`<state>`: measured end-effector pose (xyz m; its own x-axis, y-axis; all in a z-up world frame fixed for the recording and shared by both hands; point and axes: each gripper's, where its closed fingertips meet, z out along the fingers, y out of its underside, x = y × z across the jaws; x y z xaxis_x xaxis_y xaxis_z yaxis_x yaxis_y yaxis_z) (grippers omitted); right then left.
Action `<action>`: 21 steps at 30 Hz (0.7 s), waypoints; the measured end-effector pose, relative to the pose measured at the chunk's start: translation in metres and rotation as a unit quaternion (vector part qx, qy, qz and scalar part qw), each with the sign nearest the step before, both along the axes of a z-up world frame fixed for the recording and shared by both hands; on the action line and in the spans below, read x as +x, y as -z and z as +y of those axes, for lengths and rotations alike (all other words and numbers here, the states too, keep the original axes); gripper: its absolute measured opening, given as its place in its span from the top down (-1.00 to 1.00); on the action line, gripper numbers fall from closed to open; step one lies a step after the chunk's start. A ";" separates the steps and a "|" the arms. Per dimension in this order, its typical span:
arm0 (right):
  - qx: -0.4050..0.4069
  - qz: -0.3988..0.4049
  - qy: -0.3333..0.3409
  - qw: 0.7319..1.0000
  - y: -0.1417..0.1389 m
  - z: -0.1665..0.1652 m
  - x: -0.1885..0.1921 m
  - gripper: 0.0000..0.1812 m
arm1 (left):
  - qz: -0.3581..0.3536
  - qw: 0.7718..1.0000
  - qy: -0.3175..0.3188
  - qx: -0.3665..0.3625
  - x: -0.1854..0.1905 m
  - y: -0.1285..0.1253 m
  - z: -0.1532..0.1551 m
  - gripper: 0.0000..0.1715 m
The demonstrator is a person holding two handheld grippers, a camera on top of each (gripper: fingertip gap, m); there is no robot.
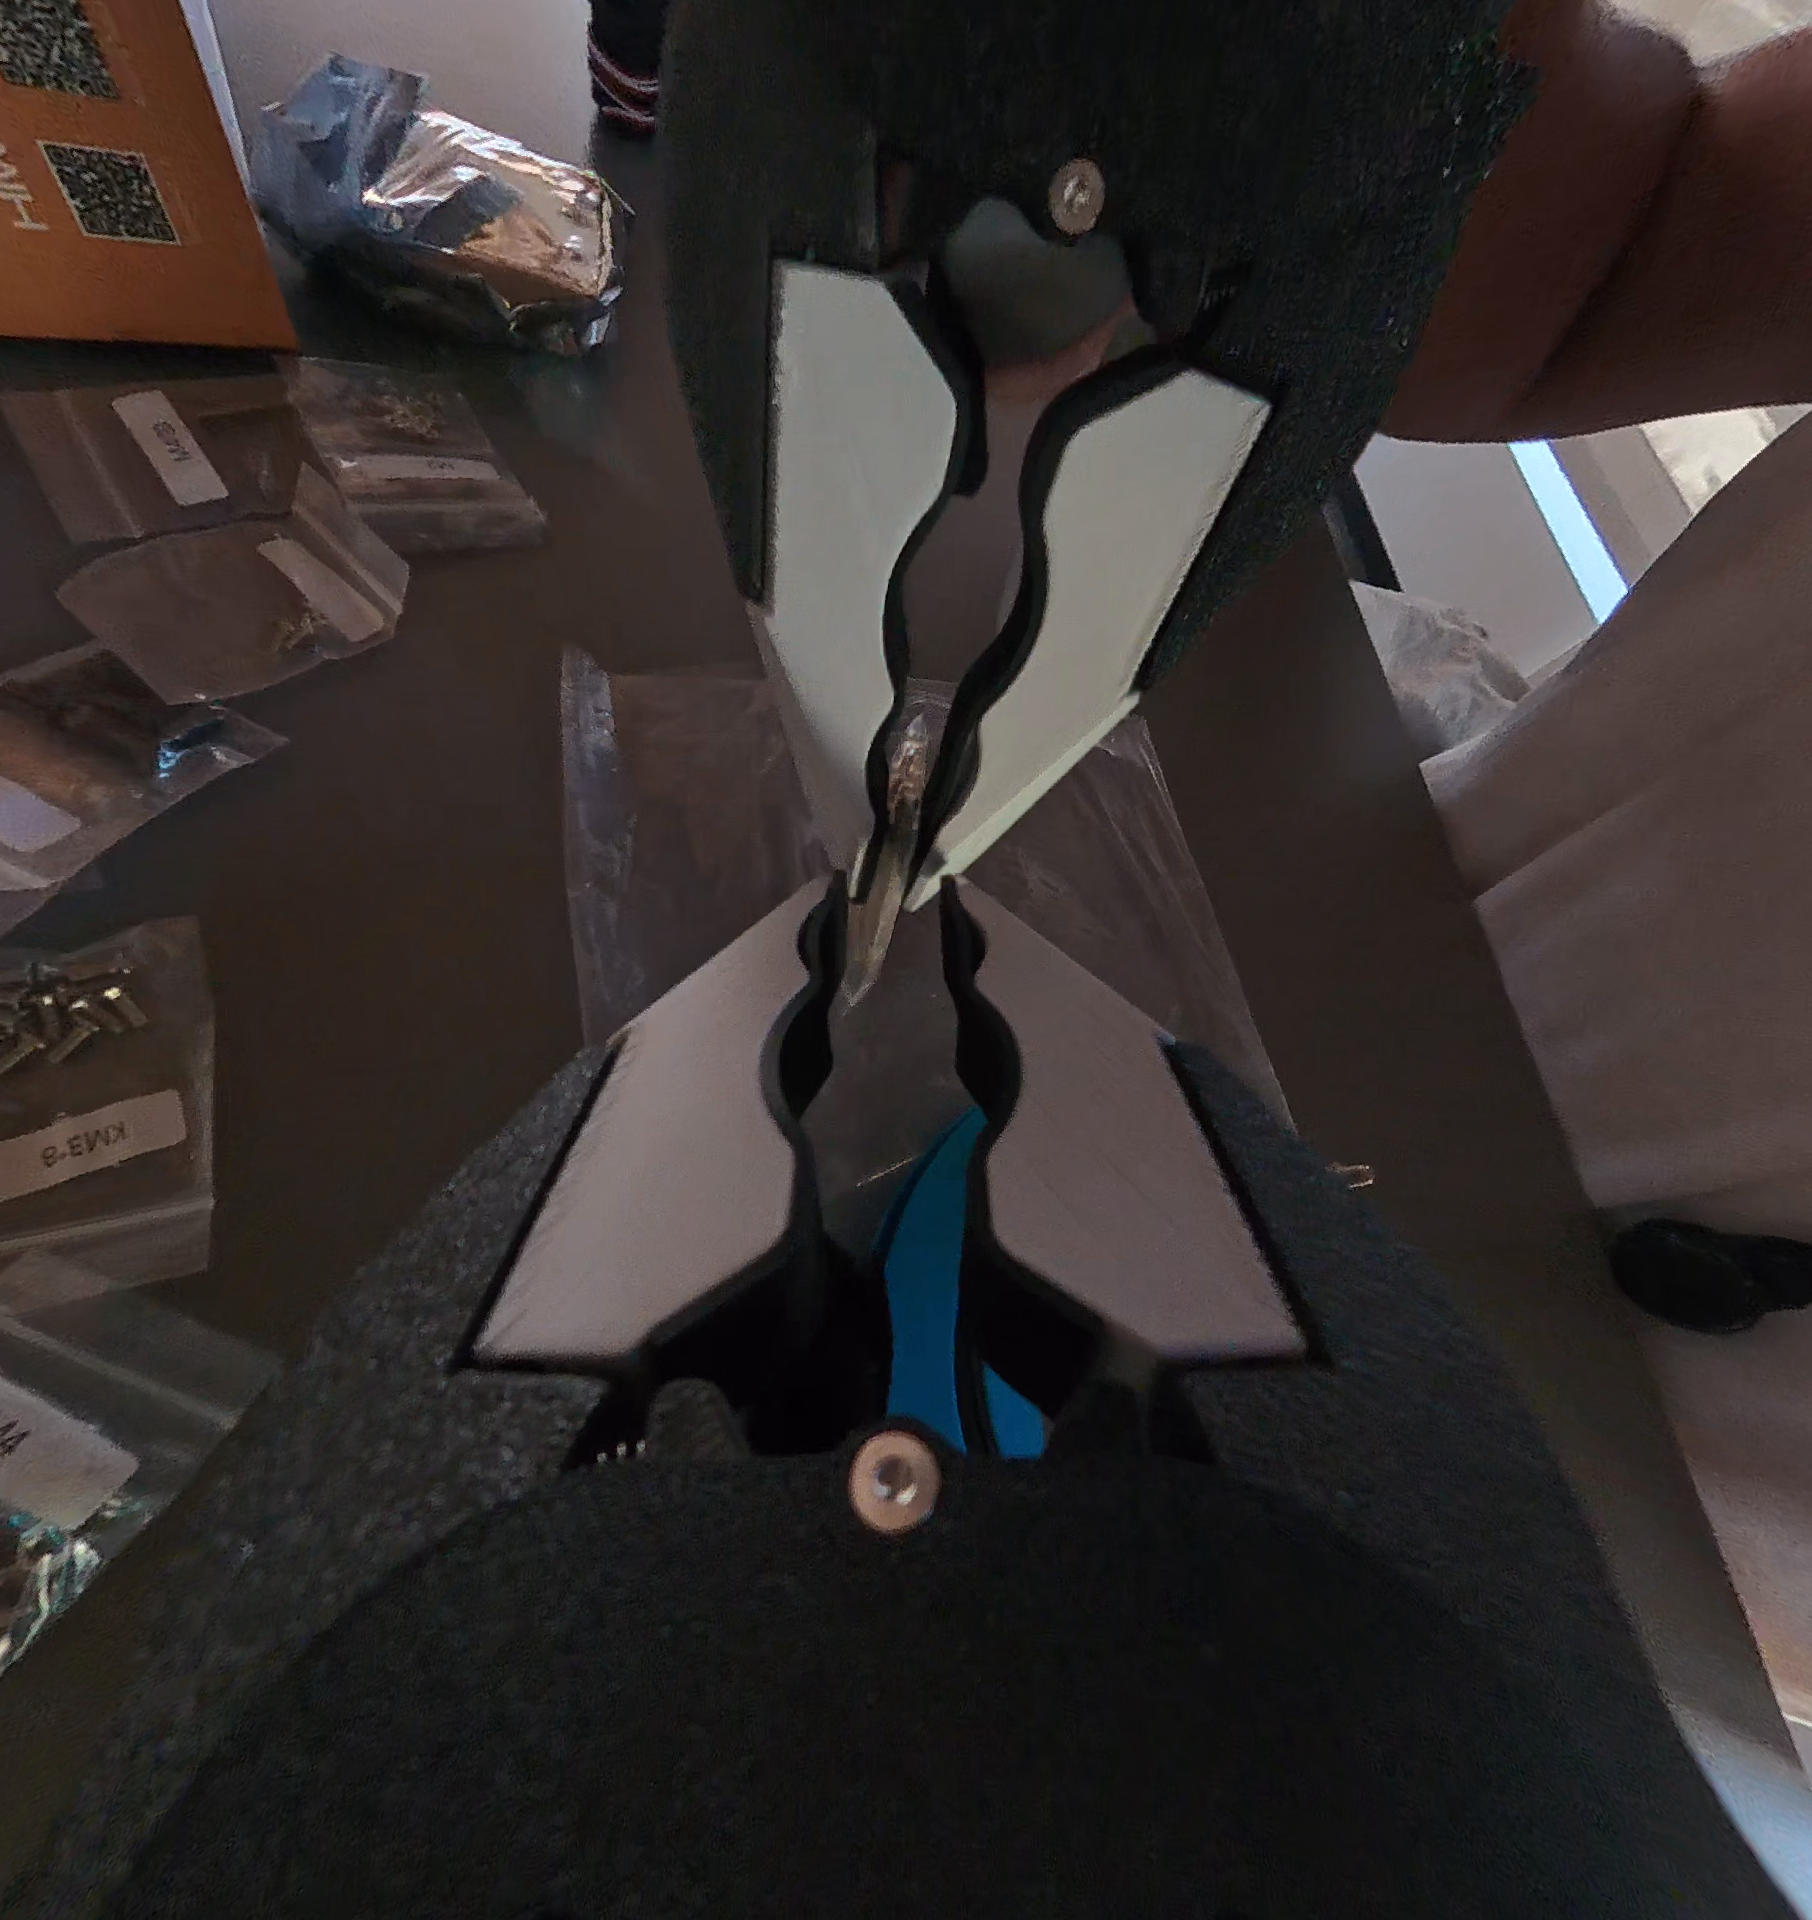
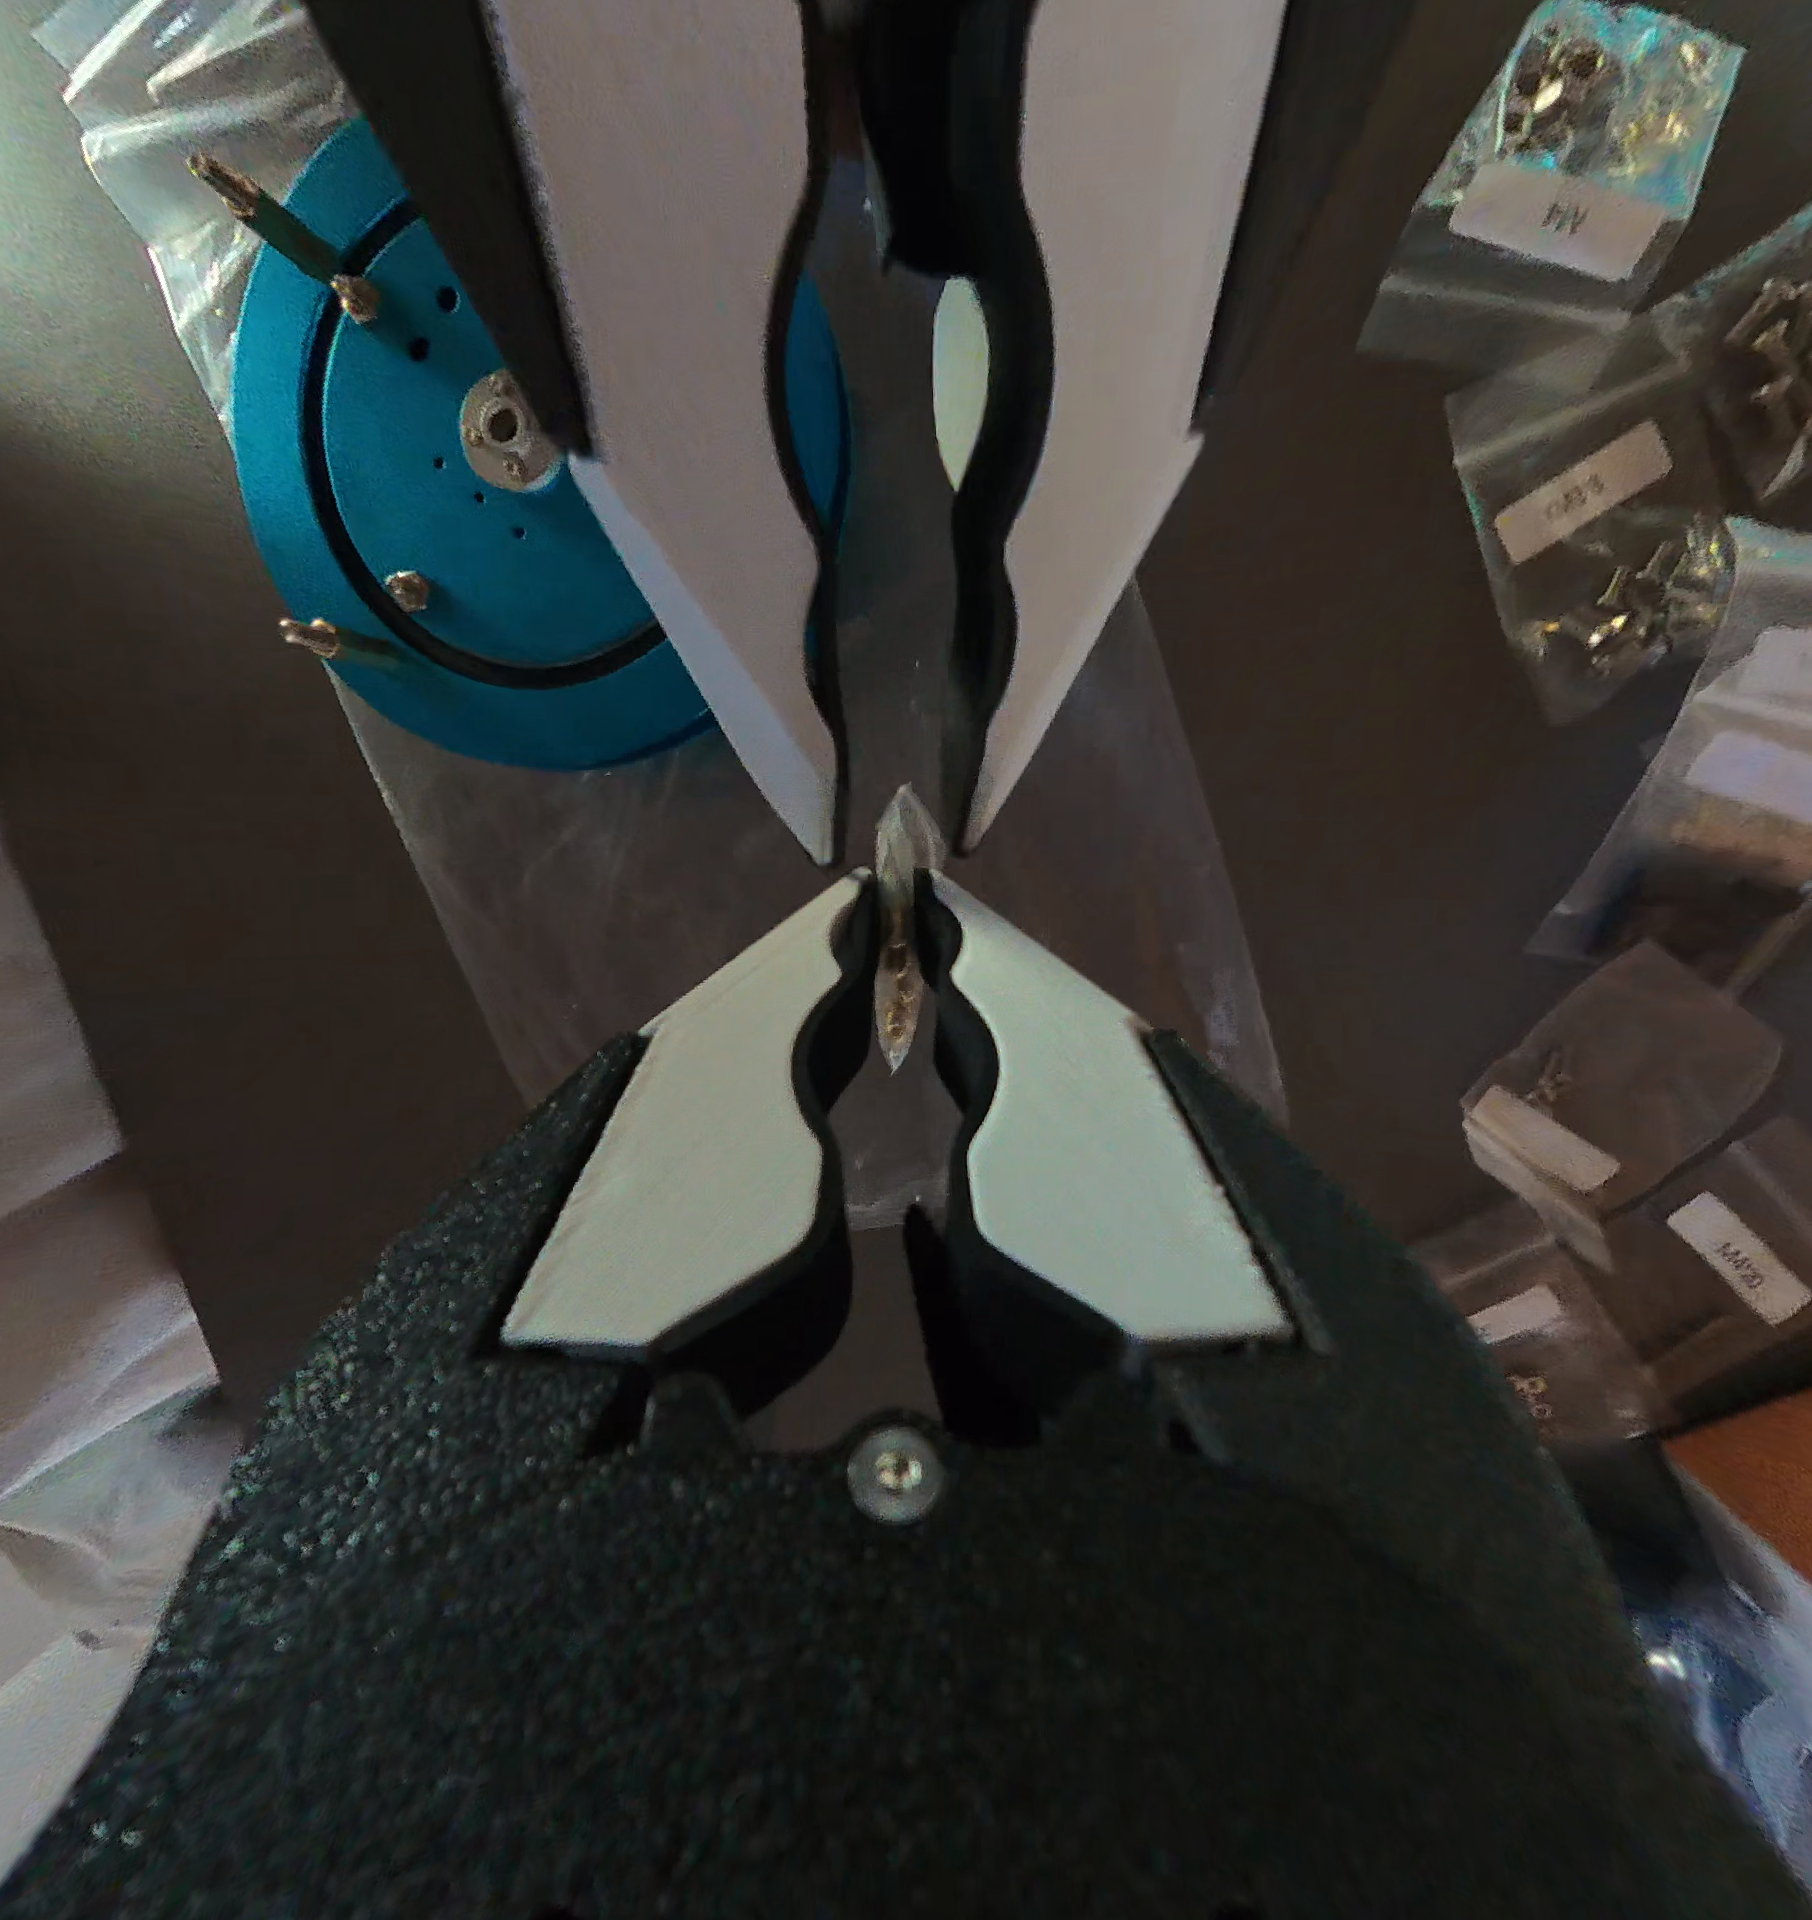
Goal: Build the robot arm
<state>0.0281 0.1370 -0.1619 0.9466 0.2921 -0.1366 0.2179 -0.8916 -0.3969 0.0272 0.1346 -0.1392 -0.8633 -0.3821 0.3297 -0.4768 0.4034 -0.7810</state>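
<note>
Two grippers tip to tip over the dark table (image 2: 1328, 790).

The right gripper (image 2: 894, 883) pinches a small clear plastic bag of brass bits (image 2: 900, 935) at frame centre; the left gripper (image 1: 889, 894) is parted a little, its tips either side of the bag's end. A blue metal disc (image 2: 382, 520) lies upper left, labelled clear screw bags (image 2: 1608, 499) at right.

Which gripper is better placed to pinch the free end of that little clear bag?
Left, probably: the right gripper is shut on the small clear bag, while the left gripper is open, fingers straddling its free end.
</note>
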 end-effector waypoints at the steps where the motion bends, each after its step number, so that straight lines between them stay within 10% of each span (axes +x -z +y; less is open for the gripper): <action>1: 0.003 -0.002 0.000 1.000 0.000 0.001 -0.001 0.96 | -0.006 1.000 0.002 0.004 0.000 0.001 -0.001 0.83; 21: 0.217 0.072 0.075 0.971 -0.027 -0.014 0.012 1.00 | -0.015 1.000 0.004 0.004 0.001 0.003 0.004 1.00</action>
